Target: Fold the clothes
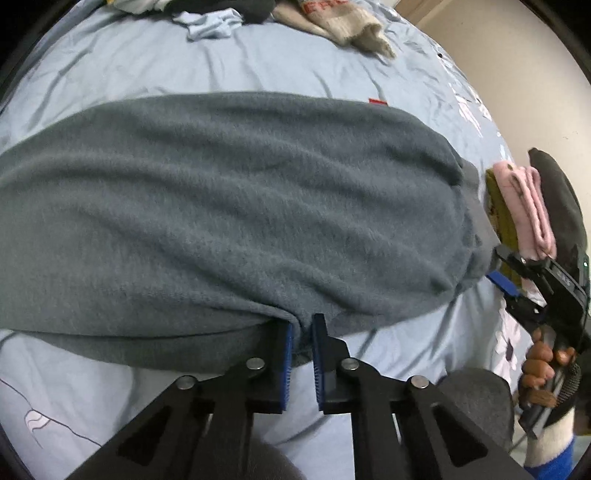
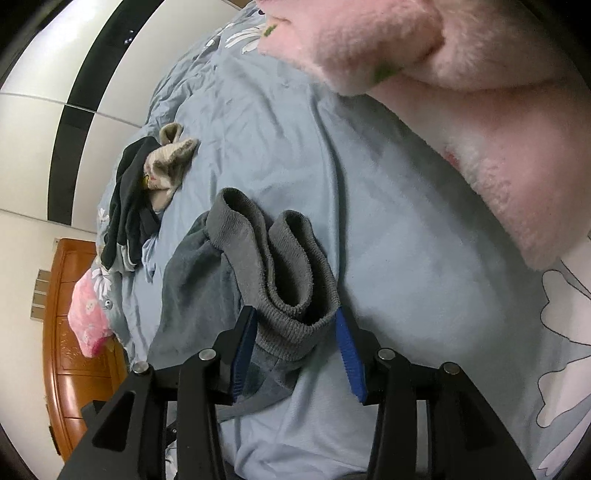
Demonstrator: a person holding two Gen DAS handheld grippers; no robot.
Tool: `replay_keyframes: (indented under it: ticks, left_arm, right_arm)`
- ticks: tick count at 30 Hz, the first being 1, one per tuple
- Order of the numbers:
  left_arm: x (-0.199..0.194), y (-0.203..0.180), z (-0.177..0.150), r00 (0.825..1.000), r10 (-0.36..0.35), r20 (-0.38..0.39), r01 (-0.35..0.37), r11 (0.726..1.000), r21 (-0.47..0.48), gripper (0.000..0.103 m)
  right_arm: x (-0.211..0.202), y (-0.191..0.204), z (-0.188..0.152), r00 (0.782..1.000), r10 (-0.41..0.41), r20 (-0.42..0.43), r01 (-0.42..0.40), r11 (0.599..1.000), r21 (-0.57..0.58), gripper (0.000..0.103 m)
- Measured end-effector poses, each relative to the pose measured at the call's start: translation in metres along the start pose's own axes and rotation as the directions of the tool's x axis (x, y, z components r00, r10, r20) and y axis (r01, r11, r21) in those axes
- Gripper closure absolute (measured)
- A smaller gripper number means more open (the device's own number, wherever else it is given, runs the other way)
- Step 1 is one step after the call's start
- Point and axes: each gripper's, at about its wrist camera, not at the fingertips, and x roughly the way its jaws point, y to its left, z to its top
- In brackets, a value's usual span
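A grey fleece garment lies spread across the light blue bed sheet. In the left wrist view my left gripper sits at its near edge, the blue pads almost together with a fold of that edge pinched between them. The garment's ribbed grey band stands bunched at its right end. My right gripper is open around this band, one pad on each side. The left wrist view also shows the right gripper at that end, held by a hand.
A folded pink garment lies right of the grey one and looms over the right gripper as pink fleece. Loose clothes are heaped at the bed's far end. Dark clothes, a beige piece and a wooden cabinet are on the left.
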Motion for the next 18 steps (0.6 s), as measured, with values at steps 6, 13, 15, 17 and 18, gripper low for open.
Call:
replay_keyframes:
  ticks: [6,13,15,17,18]
  left_arm:
    - [-0.002,-0.005,-0.017,0.997,0.041,-0.067,-0.034,0.994,0.106,0.096]
    - [-0.001,0.012,-0.019,0.996,0.028,-0.083,-0.024,0.998,0.055,0.095]
    - [-0.001,0.013,-0.020,0.996,0.037,-0.087,-0.032,0.997,0.064,0.095]
    - [-0.001,0.014,-0.021,0.995,0.048,-0.089,-0.041,0.996,0.076,0.095]
    - [-0.001,0.014,-0.021,0.995,0.053,-0.090,-0.046,0.996,0.082,0.095]
  right_arm:
    - [-0.013,0.025,0.013,0.997,-0.019,0.078,0.029,0.991,-0.130,0.058]
    - [0.017,0.058,0.045,0.994,-0.103,0.037,0.109,0.956,-0.271,0.055]
    - [0.010,0.062,0.041,0.994,-0.085,0.075,0.101,0.963,-0.248,0.055]
    - [0.002,0.062,0.033,0.990,-0.050,0.129,0.080,0.969,-0.234,0.054]
    - [0.004,0.064,0.030,0.990,-0.049,0.130,0.081,0.963,-0.258,0.053]
